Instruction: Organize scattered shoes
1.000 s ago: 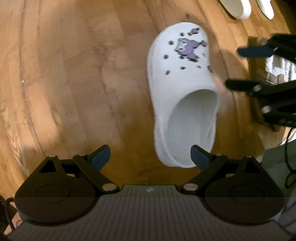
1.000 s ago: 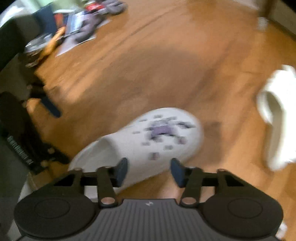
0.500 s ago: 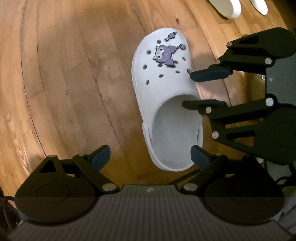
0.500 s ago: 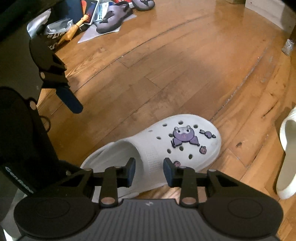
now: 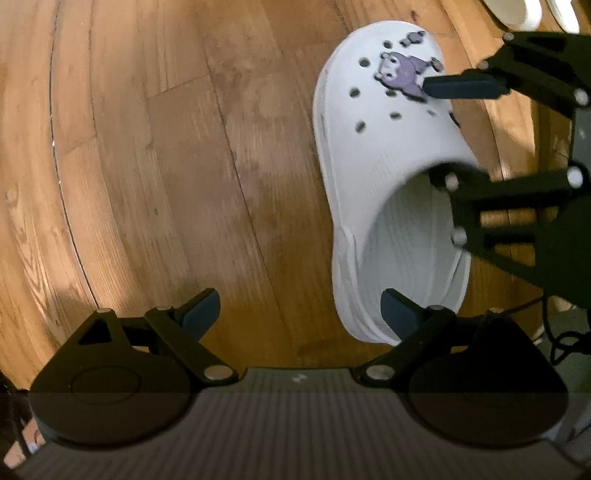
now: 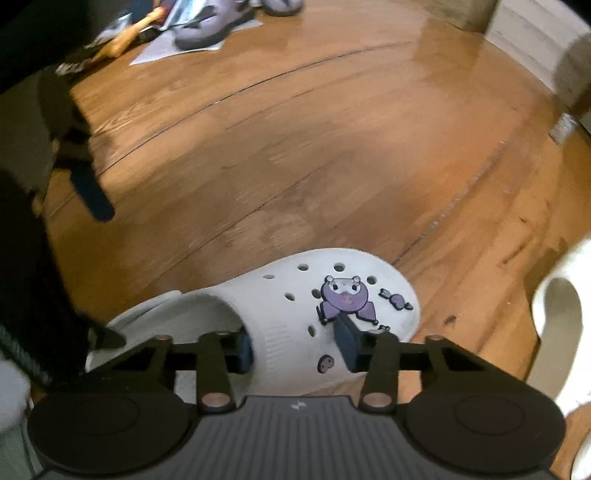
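Wood floor (image 6: 332, 155) everywhere, with a pile of stuff (papers, a purple slipper-looking thing) (image 6: 207, 26) off in the far corner and another white shoe (image 6: 557, 332) sitting off to the right, near the clog's toe.

So the white clog (image 6: 295, 332) with the purple character charm (image 6: 345, 299) lies on the floorboards, sole down as far as I can tell. The right tongs (image 6: 293, 349) straddle the top strap part of the upper: one finger is inside the foot opening, the other sits on the outside right by the charm. They're narrowed around that flap but I honestly can't tell if they're actually squeezing it; it may just be bracketed. The left tongs (image 5: 299, 310) are spread wide, holding nothing, hovering by the heel end of the clog (image 5: 388, 177).

What I'd worry about:
- Foam upper is soft and curved, so a pinch on just that flap could slide off once the shoe's weight hangs from it.
- The outer finger is right against the charm, which could pop out or make the grip sit crooked.
- Held that far off centre, the clog would probably swing heel-down and twist.
- The heel is just beside a left finger, so a swing might bump it.

Whether this is a pickup or a set-down, can't say from here.
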A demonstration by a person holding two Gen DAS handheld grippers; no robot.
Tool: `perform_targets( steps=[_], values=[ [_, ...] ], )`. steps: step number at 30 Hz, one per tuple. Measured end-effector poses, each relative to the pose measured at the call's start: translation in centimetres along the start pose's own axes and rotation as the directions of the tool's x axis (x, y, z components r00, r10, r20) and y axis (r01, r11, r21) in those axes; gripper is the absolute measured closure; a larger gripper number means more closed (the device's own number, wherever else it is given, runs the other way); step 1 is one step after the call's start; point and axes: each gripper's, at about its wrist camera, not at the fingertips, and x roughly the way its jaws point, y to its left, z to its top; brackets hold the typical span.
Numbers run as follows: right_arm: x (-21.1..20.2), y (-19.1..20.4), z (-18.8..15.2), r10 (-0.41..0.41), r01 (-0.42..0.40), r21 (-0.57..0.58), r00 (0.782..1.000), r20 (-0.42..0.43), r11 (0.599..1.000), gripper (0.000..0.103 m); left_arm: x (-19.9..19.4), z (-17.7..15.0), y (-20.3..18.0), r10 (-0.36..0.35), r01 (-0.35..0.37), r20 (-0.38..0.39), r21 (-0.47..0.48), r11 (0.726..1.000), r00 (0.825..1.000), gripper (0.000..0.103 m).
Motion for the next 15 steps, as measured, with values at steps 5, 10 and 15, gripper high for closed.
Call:
perform_targets(
  steps=[5,10,15],
  values=[
    [-1.6,-2.9,0.5,-0.019,0.018,0.213,1.000,0.005,0.977,0.080,-2.1,0.2,-2.2,0.010,-0.024,0.127,0.112,0.993,0.992,0.010],
    [-2.4,-6.2,-0.2,-0.020,0.036,0.433,0.999,-0.041,0.900,0.082,-5.2,0.3,-2.7,0.008,-0.044,0.247,0.142,0.989,0.969,0.010],
    [-3.0,-9.4,-1.7,0.052,-0.011,0.641,0.998,-0.046,0.767,0.082,-8.1,0.6,-1.5,-0.020,-0.015,0.323,0.107,0.994,0.946,0.010]
  ],
)
